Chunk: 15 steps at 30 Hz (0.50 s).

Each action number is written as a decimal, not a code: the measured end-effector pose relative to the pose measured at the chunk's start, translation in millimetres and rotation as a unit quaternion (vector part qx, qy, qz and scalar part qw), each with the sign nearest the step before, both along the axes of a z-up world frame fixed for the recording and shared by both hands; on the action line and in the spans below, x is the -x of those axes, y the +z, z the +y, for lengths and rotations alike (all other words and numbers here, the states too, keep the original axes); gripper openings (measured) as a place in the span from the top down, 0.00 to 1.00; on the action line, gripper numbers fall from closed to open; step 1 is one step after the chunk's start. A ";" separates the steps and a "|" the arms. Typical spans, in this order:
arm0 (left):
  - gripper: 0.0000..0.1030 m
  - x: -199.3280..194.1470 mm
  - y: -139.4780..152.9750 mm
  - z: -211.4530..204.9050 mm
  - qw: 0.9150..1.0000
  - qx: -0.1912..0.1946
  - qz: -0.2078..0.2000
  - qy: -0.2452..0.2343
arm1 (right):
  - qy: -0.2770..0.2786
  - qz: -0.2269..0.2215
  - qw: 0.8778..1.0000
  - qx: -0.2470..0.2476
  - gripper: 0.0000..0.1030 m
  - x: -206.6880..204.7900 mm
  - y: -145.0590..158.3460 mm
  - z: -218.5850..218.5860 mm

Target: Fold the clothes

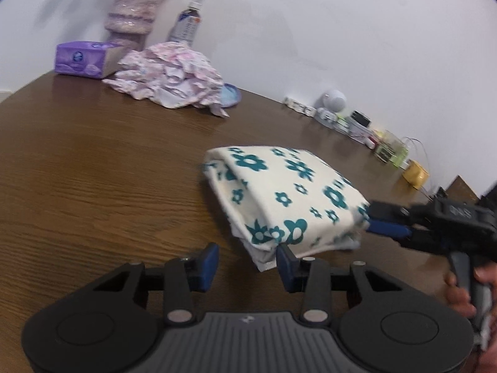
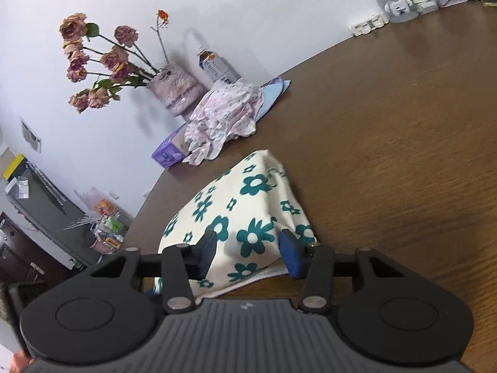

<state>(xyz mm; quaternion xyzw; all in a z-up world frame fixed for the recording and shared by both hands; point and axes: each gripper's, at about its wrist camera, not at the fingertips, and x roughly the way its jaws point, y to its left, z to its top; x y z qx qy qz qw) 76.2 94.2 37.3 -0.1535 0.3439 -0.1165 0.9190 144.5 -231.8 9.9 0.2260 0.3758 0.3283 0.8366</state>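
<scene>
Both the left gripper [image 1: 247,262] and right gripper [image 2: 248,256] stand open against the folded floral cloth [image 1: 289,199] on the table [image 1: 93,171].

Left gripper [image 1: 247,265] and right gripper [image 2: 248,253] both hold their fingers [image 1: 208,264] spread wide, gripping nothing.

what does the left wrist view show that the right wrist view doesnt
Only the left wrist view shows the right gripper from outside, a hand on its handle, and a yellow box. Only the right wrist view shows the dried roses and a dark shelf off the table. Both show the folded flowered cloth, crumpled pink garment, vase, bottle, purple tissue box and wooden table.
</scene>
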 end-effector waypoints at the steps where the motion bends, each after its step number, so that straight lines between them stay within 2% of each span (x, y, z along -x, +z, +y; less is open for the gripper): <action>1: 0.63 -2.1 0.1 4.5 1.000 -0.002 -0.001 0.006 | 0.006 0.002 1.000 -0.004 0.57 2.3 -0.6 1.4; 6: 0.62 -9.6 3.0 34.0 0.998 0.000 -0.010 0.063 | 0.040 0.014 0.999 -0.016 0.57 14.6 -2.5 13.3; 11: 0.55 4.8 18.4 62.3 0.994 0.019 -0.041 0.104 | 0.088 0.010 0.996 -0.007 0.57 27.0 -0.3 52.8; 15: 0.53 17.3 29.2 73.6 0.991 0.024 -0.060 0.118 | 0.117 0.002 0.993 -0.013 0.58 31.2 -1.7 88.6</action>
